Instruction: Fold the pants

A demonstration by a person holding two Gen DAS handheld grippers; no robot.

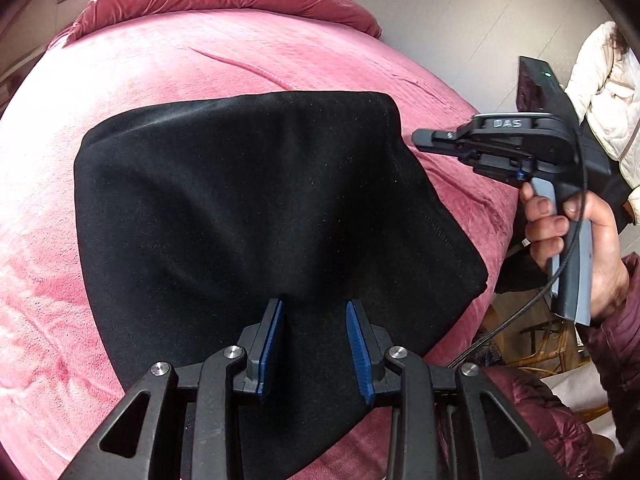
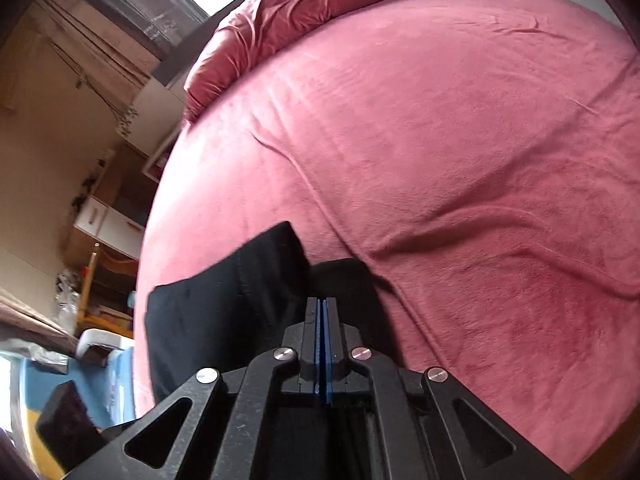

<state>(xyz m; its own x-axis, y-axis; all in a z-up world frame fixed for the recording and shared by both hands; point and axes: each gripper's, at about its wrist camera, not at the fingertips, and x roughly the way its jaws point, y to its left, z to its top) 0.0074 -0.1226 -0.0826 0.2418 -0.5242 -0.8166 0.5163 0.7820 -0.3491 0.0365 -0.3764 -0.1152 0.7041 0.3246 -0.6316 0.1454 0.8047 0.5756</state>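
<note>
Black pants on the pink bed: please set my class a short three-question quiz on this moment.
1. True or false: the black fabric pants lie on a pink plush bedspread.
2. The left gripper has its jaws: A) apart above the pants; B) clamped shut; C) out of view.
3. Fill in: the jaws of the right gripper are ____.
Key: 1 true; 2 A; 3 shut.
</note>
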